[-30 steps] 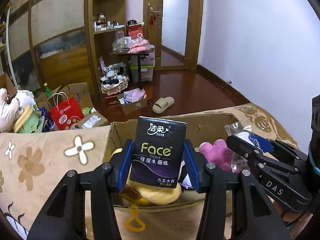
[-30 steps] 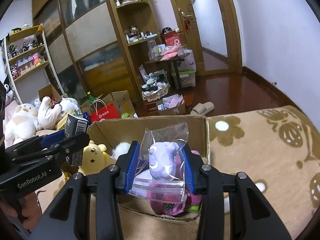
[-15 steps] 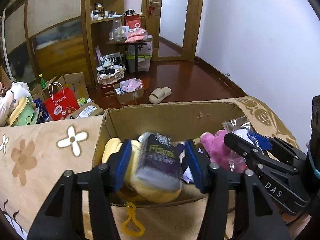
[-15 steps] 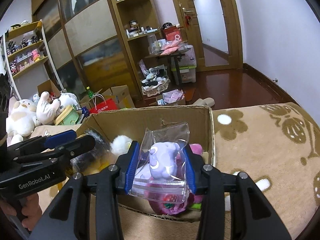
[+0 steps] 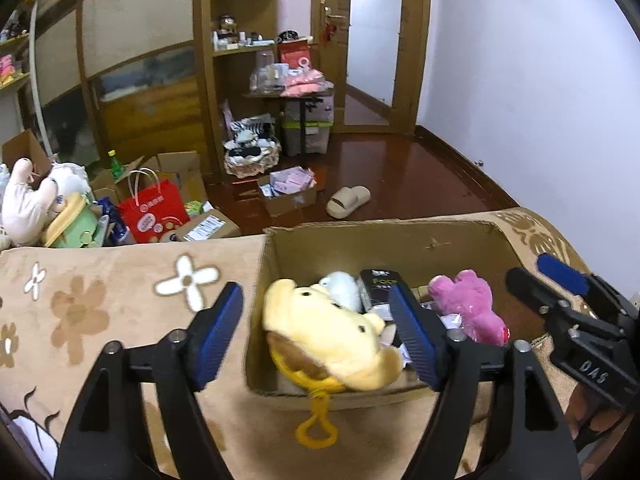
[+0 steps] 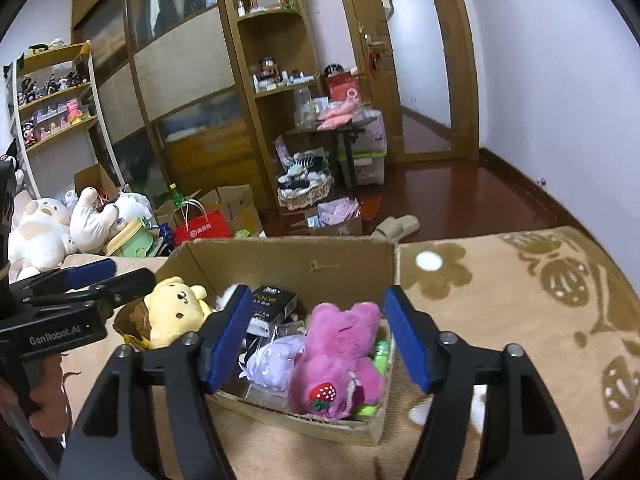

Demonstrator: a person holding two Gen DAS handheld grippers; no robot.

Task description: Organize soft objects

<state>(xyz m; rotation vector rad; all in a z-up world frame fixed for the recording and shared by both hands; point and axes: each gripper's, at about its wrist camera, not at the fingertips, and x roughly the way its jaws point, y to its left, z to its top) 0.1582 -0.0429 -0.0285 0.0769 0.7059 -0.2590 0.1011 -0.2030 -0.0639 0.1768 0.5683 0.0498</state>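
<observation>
A cardboard box (image 5: 400,240) (image 6: 288,260) sits on a beige flowered blanket. Inside lie a yellow plush (image 5: 328,332) (image 6: 176,308), a black tissue pack (image 5: 380,284) (image 6: 272,304), a pink strawberry plush (image 5: 468,304) (image 6: 340,356) and a bagged purple toy (image 6: 272,360). My left gripper (image 5: 316,336) is open and empty above the box's near left corner. My right gripper (image 6: 316,340) is open and empty above the box, over the pink plush.
The blanket (image 5: 100,300) (image 6: 520,320) spreads around the box. Beyond its edge are plush toys (image 6: 52,228), a red paper bag (image 5: 154,212), cartons, a slipper (image 5: 348,200) and wooden shelves (image 5: 248,60).
My left gripper opened and dropped the black tissue pack into the box. My right gripper opened and released the bagged purple toy into the box. Both grippers pulled back slightly.
</observation>
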